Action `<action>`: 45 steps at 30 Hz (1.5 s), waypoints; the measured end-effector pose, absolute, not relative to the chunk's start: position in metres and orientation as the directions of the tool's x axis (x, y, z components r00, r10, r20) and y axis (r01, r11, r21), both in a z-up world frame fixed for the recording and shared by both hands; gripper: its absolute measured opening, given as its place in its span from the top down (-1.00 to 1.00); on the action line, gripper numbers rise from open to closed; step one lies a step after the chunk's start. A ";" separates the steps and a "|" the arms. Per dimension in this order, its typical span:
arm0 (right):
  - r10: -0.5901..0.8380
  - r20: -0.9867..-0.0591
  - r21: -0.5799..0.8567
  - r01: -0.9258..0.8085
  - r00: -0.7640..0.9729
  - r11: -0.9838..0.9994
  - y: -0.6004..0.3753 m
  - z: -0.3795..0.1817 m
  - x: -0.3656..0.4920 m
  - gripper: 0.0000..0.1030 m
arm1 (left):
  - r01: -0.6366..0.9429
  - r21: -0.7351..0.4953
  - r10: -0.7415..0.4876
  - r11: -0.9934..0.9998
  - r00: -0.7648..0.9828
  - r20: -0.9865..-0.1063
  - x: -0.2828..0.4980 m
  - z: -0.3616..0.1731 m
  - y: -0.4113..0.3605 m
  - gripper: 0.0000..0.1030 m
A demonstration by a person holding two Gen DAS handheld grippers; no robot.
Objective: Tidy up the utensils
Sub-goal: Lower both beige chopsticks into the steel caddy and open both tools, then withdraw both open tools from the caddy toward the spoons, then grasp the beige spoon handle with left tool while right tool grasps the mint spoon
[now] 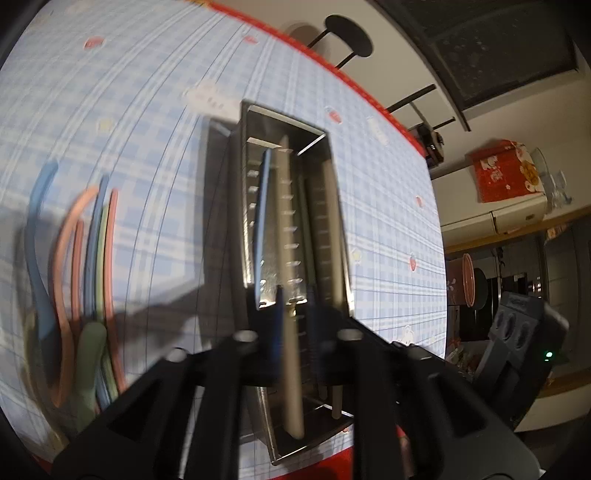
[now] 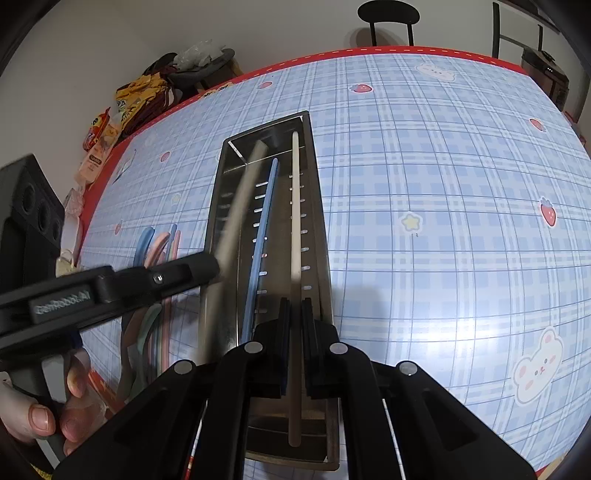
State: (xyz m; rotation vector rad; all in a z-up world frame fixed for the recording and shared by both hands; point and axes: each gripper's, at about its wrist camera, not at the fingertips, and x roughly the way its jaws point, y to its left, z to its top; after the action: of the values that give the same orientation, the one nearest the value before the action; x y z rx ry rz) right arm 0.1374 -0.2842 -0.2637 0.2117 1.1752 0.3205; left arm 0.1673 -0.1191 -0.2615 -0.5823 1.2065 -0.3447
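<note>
A long metal tray [image 1: 245, 221] [image 2: 322, 221] lies on the blue checked tablecloth. A blue chopstick [image 1: 264, 206] [image 2: 262, 236] rests inside it. My left gripper [image 1: 295, 306] [image 2: 213, 265] hovers over the tray's near end, jaws slightly open. A grey-beige chopstick [image 1: 290, 258] [image 2: 229, 236] runs between them with a gap at one pad, and it looks blurred. My right gripper [image 2: 295, 310] is shut on a cream chopstick [image 2: 295, 206] [image 1: 332, 229] lying along the tray's right side.
A loose pile of blue, pink and green utensils [image 1: 85, 258] [image 2: 159, 243] lies on the cloth left of the tray. Snack packets [image 2: 129, 99] crowd the table's far left edge. A black chair [image 2: 388, 18] stands beyond the red border. A hand [image 2: 44, 406] holds the left gripper.
</note>
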 end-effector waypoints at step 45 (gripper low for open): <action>0.283 -0.871 0.177 -0.280 0.401 0.943 -0.154 -0.236 0.061 -0.89 | -0.030 -0.283 -0.244 0.959 0.425 -0.872 0.050 -0.247 0.065 -0.88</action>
State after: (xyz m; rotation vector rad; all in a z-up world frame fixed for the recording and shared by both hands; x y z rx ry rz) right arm 0.0607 -0.1543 -0.2361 0.0026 1.1018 0.3560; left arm 0.0502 0.0653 -0.2470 -0.2722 1.1279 -0.1362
